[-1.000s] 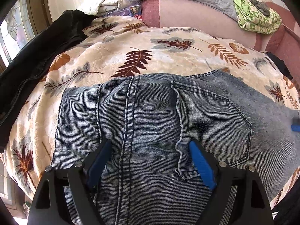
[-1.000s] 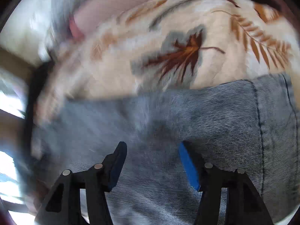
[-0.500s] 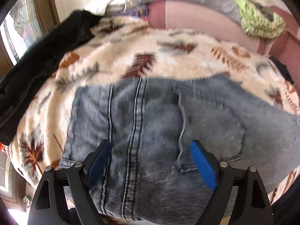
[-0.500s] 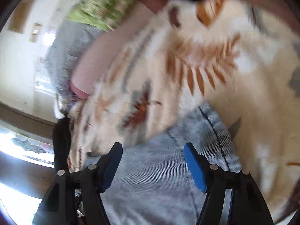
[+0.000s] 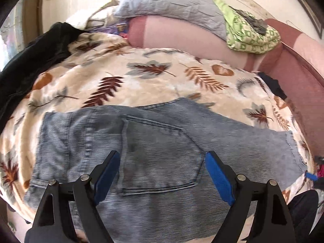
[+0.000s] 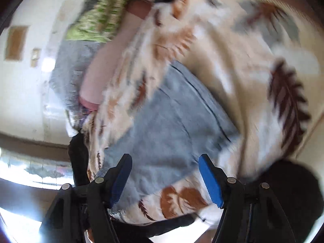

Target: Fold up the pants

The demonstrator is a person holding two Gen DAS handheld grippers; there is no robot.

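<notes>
Light blue denim pants (image 5: pixel 154 147) lie folded flat on a cream blanket with a leaf print (image 5: pixel 121 79), back pocket up. My left gripper (image 5: pixel 162 162) is open and empty, hovering above the pocket near the front edge. In the blurred right wrist view the pants (image 6: pixel 168 121) show tilted on the blanket. My right gripper (image 6: pixel 165 166) is open and empty, raised above the end of the pants. A blue tip of the right gripper (image 5: pixel 310 175) shows at the far right of the left wrist view.
A black jacket (image 5: pixel 30 60) lies along the blanket's left edge. A pink bolster (image 5: pixel 182 38), a grey quilted pillow (image 5: pixel 172 4) and a green patterned cloth (image 5: pixel 249 32) are at the back. A dark cloth (image 5: pixel 273 85) lies at the right.
Both grippers have pulled back and up from the pants. The left view now takes in the whole folded pants. The right gripper has swung and tilted towards the end of the pants.
</notes>
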